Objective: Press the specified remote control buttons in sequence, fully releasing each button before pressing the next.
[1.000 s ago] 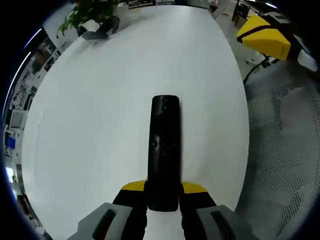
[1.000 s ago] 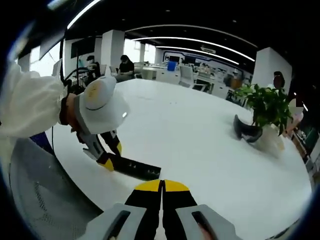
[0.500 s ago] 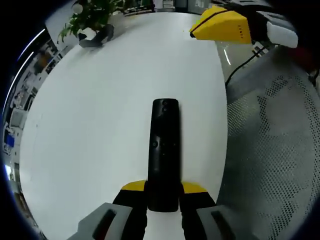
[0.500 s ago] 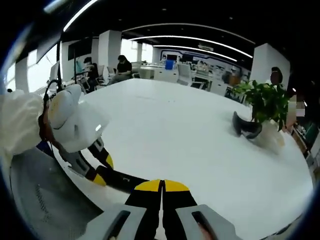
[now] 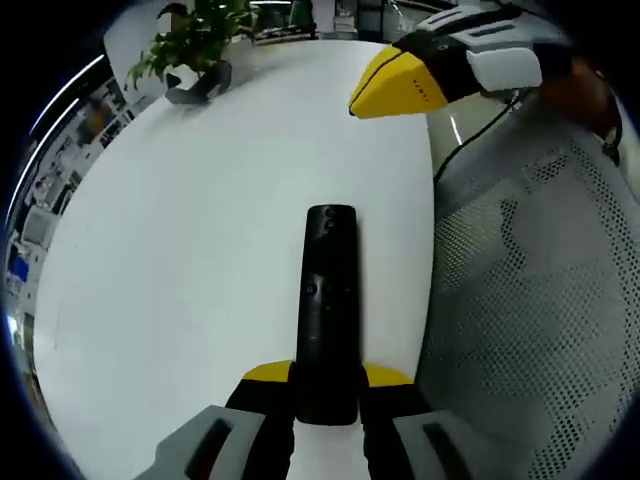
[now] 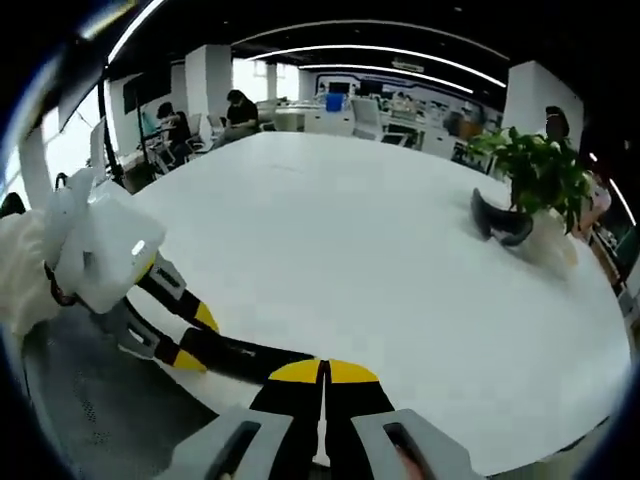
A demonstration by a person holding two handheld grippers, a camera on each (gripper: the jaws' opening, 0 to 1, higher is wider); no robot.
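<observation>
My left tongs [image 5: 325,385] gripped the black remote control [image 5: 329,305] by its near end, over the white worktop [image 5: 200,230]. Right tongs [image 6: 322,385] were closed, empty, hovering above it. I judged no press had landed; next, tip down onto the target button.

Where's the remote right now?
The remote is clamped between the left tool jaws over the white table's edge, mid left gripper view, pointing away toward the potted plant.

Remote [image 5: 329,300] on table [image 5: 200,220], near edge; plant [image 5: 200,40] at far side.

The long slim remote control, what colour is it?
Black; the long slim remote control shows best in the left gripper view.
</observation>
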